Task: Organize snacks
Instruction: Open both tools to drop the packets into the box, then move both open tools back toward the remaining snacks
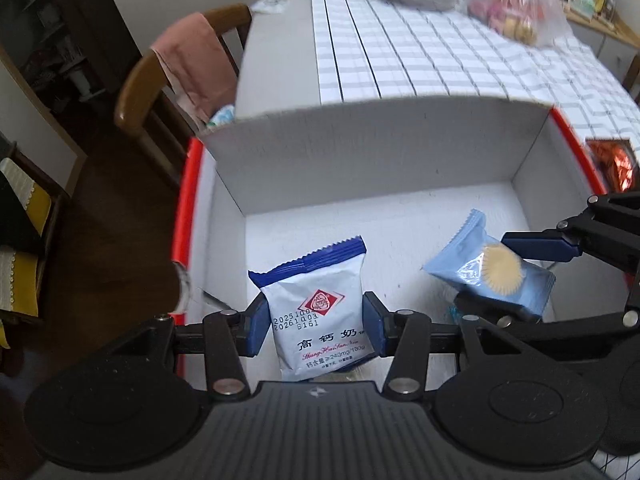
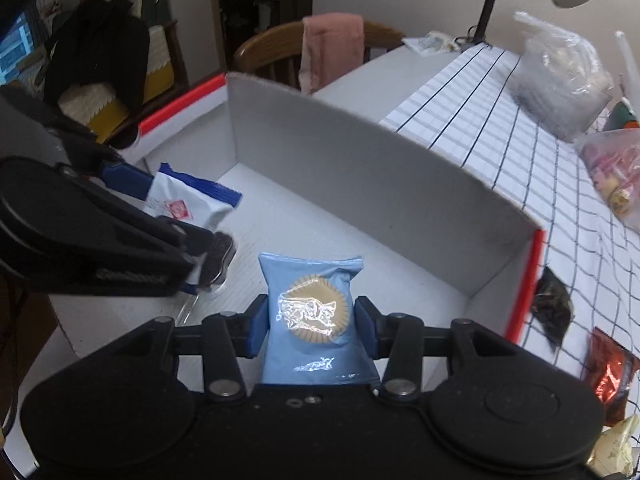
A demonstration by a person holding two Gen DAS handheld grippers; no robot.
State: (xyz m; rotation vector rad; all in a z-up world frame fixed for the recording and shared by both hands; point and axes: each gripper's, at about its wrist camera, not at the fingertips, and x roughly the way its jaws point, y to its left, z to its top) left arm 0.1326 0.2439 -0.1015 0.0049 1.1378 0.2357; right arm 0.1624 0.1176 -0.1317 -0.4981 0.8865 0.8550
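- The table (image 1: 280,60) fills most of what I see, with a checked cloth (image 1: 440,60) over its far part and clear bags of snacks (image 1: 516,4) lying on the cloth, well apart from my grippers.
- On the table stands a white cardboard box (image 1: 380,152) with a red outer edge; its tall far wall is upright, and both of my grippers reach in over its floor.
- My left gripper (image 1: 316,322) points steeply down into the left part of the box. Its blue pads are clamped on the sides of a white packet (image 1: 320,320) with blue ends and a red diamond mark. The packet stands between the pads, its top end away from the camera, above the box floor; I cannot tell whether its lower end touches the floor.
- My right gripper (image 2: 310,326) also tilts down, just beside the left one, over the right part of the box. Its pads grip a light blue packet (image 2: 310,312) with a round biscuit printed on it, held upright between them.
- Outside the box, on the cloth near its red right corner, lie a dark wrapper (image 2: 554,304) and a shiny red wrapper (image 2: 610,368).
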